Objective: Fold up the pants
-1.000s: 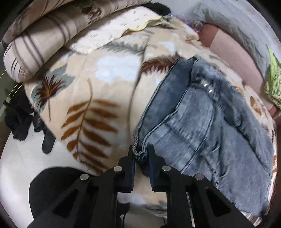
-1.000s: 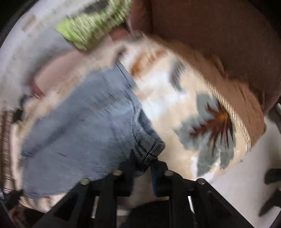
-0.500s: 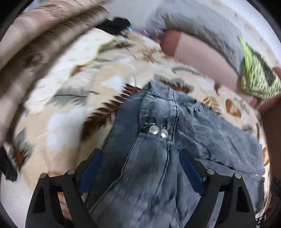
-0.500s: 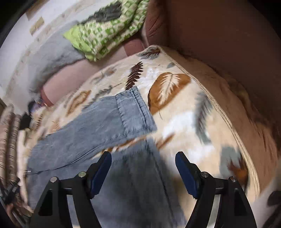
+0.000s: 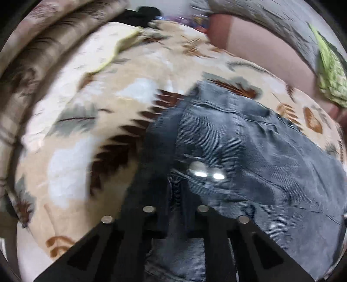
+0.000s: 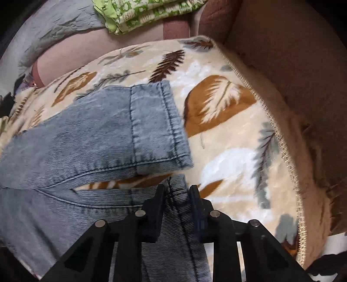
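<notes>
While the pants (image 5: 249, 156) lie spread on a leaf-print blanket (image 5: 91, 134), the left gripper (image 5: 176, 208) is clenched on the waistband fabric just below two shiny buttons (image 5: 206, 171). In the right view, the right gripper (image 6: 175, 195) has just been closing, and its fingers (image 6: 158, 206) pinch the hem of the near leg; the other leg's cuff (image 6: 158, 125) lies flat just beyond.

I'm in a home, in a bedroom or living room: a leaf-patterned fleece blanket (image 6: 227, 134) covers a soft bed or couch, with a brown upholstered backrest (image 6: 292, 54), striped bedding (image 5: 32, 54) and green patterned cloth (image 6: 141, 13) lying around.
</notes>
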The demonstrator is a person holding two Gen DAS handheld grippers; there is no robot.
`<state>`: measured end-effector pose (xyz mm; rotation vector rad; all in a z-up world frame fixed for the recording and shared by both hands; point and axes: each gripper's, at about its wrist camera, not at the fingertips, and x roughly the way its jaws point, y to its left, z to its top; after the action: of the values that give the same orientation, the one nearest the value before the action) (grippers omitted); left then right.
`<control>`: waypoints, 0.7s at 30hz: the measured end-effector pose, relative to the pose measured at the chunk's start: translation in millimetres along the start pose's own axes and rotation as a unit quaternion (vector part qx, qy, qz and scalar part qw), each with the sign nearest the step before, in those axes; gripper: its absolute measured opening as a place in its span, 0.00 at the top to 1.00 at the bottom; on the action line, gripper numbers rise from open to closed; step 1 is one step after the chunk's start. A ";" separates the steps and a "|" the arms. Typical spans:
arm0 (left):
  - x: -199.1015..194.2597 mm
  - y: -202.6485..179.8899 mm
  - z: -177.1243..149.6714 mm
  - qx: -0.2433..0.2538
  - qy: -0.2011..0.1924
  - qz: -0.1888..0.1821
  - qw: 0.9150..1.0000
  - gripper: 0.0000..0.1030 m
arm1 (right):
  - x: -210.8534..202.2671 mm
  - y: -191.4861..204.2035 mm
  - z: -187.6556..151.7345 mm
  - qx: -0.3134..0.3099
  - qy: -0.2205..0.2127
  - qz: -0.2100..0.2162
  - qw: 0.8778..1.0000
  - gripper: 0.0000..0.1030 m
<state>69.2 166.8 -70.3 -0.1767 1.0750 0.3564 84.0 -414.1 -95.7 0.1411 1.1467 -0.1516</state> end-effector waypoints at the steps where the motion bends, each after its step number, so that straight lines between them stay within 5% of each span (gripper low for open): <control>1: 0.4 5.2 -2.2 0.000 -0.009 0.028 1.000 1.00 | 4.7 -3.3 -2.0 0.002 0.004 -0.001 1.000 0.76; 4: 5.4 25.2 -5.8 -0.009 0.006 0.026 1.000 0.98 | -1.2 -19.5 -0.9 0.041 -0.005 0.038 0.998 0.69; 6: -6.9 25.5 -0.6 -0.010 -0.012 0.012 1.000 0.89 | -10.3 -33.0 5.1 0.086 -0.018 0.065 0.994 0.33; 8: -13.6 18.1 8.7 -0.012 -0.017 -0.029 0.999 0.24 | -21.8 -41.4 14.7 0.109 -0.052 0.067 0.990 0.28; 9: -17.5 12.9 12.6 -0.014 -0.030 -0.051 0.998 0.18 | -22.1 -45.2 22.9 0.122 -0.059 0.072 0.988 0.28; 13: -8.7 -11.4 26.3 -0.006 -0.022 -0.097 0.995 0.18 | 21.1 -39.3 39.4 0.122 0.016 0.109 0.986 0.30; 15: 10.0 -21.3 33.6 -0.007 0.009 -0.094 0.996 0.21 | 27.3 -28.7 40.2 0.091 0.020 0.085 0.992 0.71; 16: 14.7 -25.6 31.7 0.005 0.024 -0.081 0.996 0.48 | 23.8 -25.1 38.9 0.077 0.020 0.081 0.994 0.75; 17: 20.0 -29.7 33.0 0.014 0.039 -0.087 0.995 0.54 | 19.0 -22.4 36.1 0.065 0.020 0.073 0.995 0.81; 19: 16.7 -36.0 35.8 0.019 0.032 -0.072 0.997 0.57 | 11.7 -17.8 31.8 0.025 0.010 0.026 0.999 0.81; 21: 16.5 -45.3 39.3 0.039 0.028 -0.053 0.997 0.57 | 18.1 -17.3 27.2 0.019 0.021 0.022 0.999 0.75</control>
<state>125.4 140.2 -67.8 -0.1730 1.1275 0.2153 112.3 -437.1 -101.8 0.2049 1.1826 -0.1322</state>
